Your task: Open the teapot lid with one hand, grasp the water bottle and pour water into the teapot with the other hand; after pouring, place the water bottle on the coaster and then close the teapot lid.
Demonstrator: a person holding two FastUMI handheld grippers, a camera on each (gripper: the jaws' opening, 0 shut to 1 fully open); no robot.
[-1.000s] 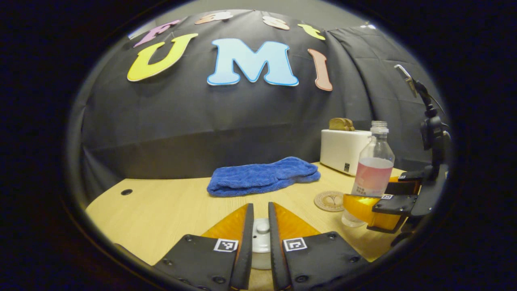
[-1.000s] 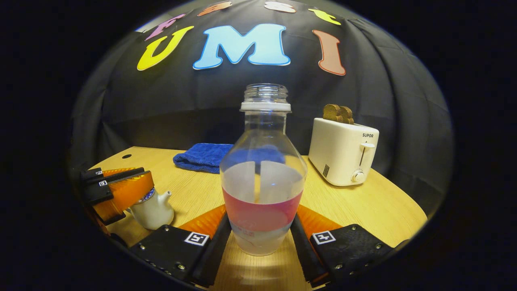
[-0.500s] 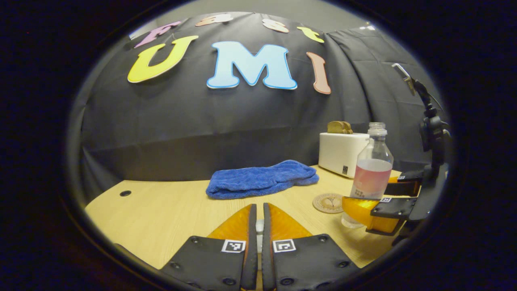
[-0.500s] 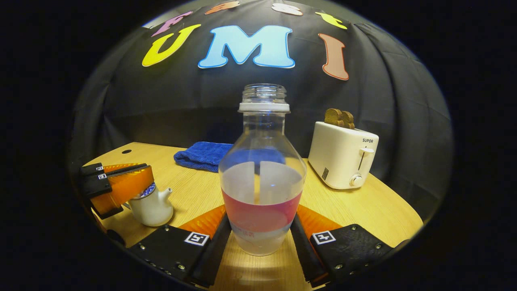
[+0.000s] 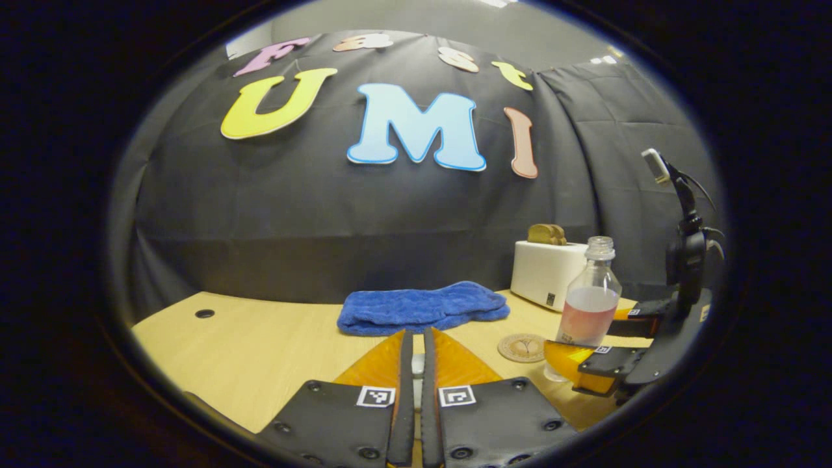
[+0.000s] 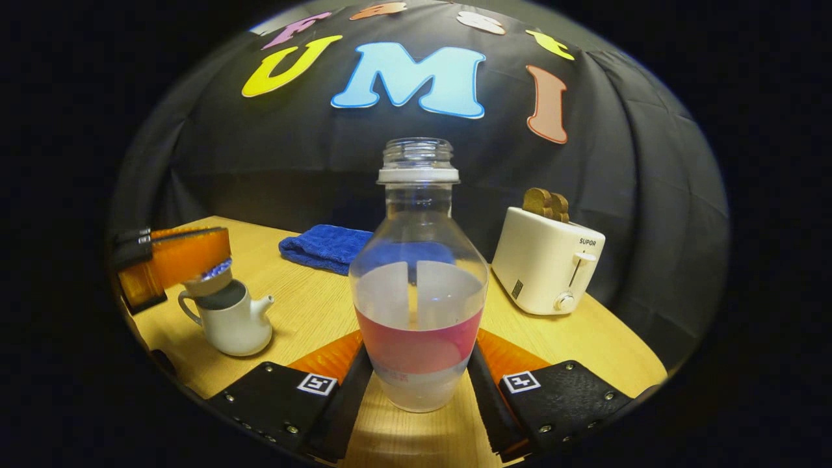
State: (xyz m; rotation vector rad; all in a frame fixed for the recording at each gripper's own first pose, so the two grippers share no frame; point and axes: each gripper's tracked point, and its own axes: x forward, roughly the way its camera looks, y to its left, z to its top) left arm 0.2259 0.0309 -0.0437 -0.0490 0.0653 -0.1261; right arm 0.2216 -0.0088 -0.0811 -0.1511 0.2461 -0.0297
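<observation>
The white teapot [image 6: 227, 320] stands uncovered at the left of the wooden table [image 6: 585, 338], its dark mouth showing. Its lid [image 6: 209, 281] hangs just above it, tilted, with my left gripper [image 6: 195, 260] shut on it. In the left gripper view a white sliver of that lid [image 5: 416, 369] shows between the nearly touching fingers of my left gripper [image 5: 416, 344]. The capless clear water bottle [image 6: 419, 292], partly full with a pink label band, stands upright. My right gripper [image 6: 419, 341] is shut on its lower body. The round coaster [image 5: 522, 348] lies just left of the bottle [image 5: 590, 302] and my right gripper [image 5: 595, 338].
A folded blue towel [image 5: 422, 309] lies at the back of the table [image 5: 260, 351]. A white toaster [image 6: 546, 260] with bread slices in it stands at the back right. A small hole [image 5: 204, 313] sits in the table's far left corner.
My left gripper closed on the lid's knob and lifted the lid off the teapot. My right gripper kept its hold on the bottle.
</observation>
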